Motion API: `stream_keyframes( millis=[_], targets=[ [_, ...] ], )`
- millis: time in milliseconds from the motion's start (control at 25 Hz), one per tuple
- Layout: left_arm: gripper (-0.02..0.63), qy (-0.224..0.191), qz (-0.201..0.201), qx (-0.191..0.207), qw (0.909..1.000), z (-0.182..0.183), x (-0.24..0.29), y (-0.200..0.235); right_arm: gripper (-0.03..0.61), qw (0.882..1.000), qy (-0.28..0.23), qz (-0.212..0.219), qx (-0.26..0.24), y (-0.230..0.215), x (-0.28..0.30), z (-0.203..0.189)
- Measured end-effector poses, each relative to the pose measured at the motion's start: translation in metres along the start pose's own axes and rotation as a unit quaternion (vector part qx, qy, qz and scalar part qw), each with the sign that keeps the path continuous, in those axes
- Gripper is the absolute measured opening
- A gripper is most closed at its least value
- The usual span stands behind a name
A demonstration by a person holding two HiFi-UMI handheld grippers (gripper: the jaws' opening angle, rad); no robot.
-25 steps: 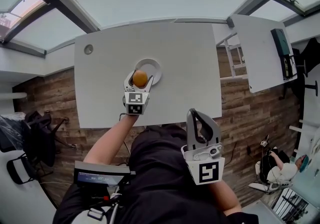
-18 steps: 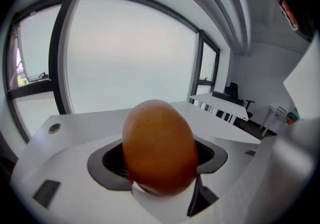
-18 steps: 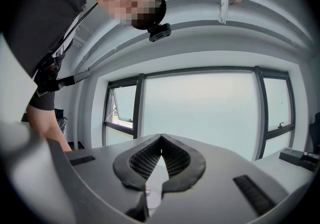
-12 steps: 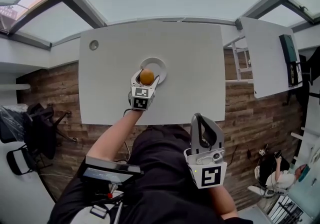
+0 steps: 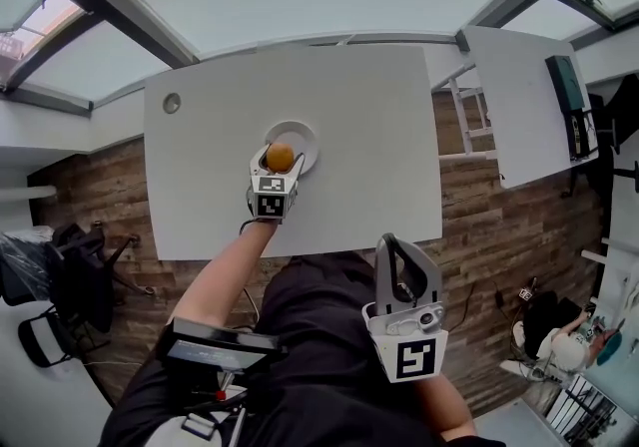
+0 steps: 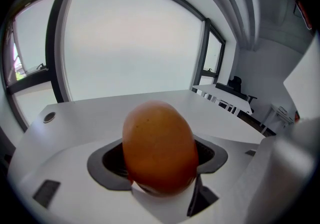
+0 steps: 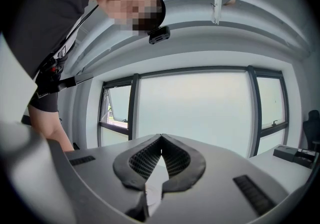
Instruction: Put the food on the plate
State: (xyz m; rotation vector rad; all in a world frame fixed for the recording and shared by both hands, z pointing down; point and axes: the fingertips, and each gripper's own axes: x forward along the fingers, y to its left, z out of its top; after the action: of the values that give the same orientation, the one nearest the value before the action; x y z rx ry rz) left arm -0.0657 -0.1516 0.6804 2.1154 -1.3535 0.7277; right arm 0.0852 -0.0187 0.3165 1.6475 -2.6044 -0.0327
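Observation:
An orange round fruit (image 5: 280,156) is clamped in my left gripper (image 5: 279,162), at the near edge of a small white plate (image 5: 298,136) on the white table (image 5: 359,136). In the left gripper view the fruit (image 6: 159,150) fills the space between the jaws and hides the plate. My right gripper (image 5: 401,265) is held low near the person's body, off the table, its jaws shut with nothing between them (image 7: 159,154).
A round cable hole (image 5: 172,103) sits at the table's far left corner. A second white table (image 5: 519,106) with a dark device (image 5: 565,86) stands to the right. Wooden floor and office chairs (image 5: 60,285) surround the table.
The left gripper with the fruit has stayed at the plate's near edge; the view has shifted slightly as the head moved. The right gripper has stayed by the body.

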Motion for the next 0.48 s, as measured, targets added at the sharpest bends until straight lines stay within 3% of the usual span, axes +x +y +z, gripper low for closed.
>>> stream_keyframes(
  millis=[280,480],
  targets=[
    [0.327,-0.007,0.010,0.026,0.9996,-0.013,0.020,0.010,0.006,1.000,-0.004,-0.020,-0.012,-0.010,-0.003,0.002],
    [0.327,0.013,0.011,0.029,0.9994,-0.021,0.028,0.010,0.006,1.000,-0.002,-0.015,-0.011,-0.010,-0.002,-0.002]
  ],
)
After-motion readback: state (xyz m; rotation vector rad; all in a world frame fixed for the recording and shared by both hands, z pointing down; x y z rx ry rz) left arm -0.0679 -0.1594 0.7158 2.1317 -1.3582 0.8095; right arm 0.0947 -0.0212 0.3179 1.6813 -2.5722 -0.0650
